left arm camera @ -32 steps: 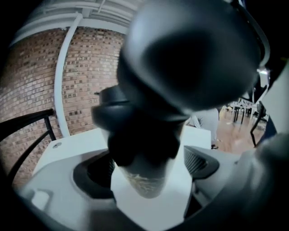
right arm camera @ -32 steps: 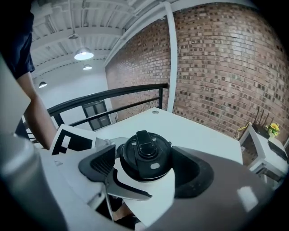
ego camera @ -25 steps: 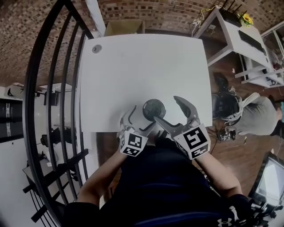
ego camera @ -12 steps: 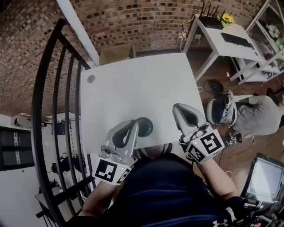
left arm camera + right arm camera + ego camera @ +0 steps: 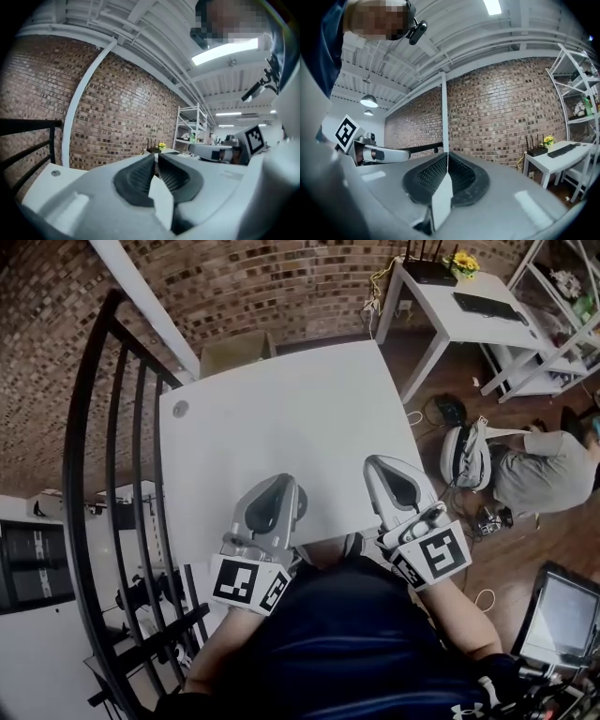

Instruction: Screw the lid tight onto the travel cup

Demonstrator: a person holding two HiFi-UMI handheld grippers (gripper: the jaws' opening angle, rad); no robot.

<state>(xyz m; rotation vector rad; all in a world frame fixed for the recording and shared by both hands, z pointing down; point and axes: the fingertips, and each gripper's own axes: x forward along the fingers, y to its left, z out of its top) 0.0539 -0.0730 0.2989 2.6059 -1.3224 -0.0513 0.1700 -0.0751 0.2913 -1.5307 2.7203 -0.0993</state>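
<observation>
The travel cup (image 5: 302,505) shows only as a dark sliver beside my left gripper, near the front edge of the white table (image 5: 281,409); the rest of it is hidden. My left gripper (image 5: 278,482) is raised over the cup, jaws together with a thin slit and nothing between them (image 5: 156,157). My right gripper (image 5: 380,463) hangs over the table's front right part, apart from the cup, jaws pressed together and empty (image 5: 447,154). Both gripper views look out level at the brick wall, not at the cup.
A black railing (image 5: 103,474) runs along the table's left side. A round grommet (image 5: 180,409) sits at the table's far left corner and a cardboard box (image 5: 234,351) stands behind it. At the right are a white desk (image 5: 459,310) and a person on the floor (image 5: 539,474).
A second ago both grippers stood open on either side of the cup. Both have shut and risen; the left one has moved over the cup and hides it.
</observation>
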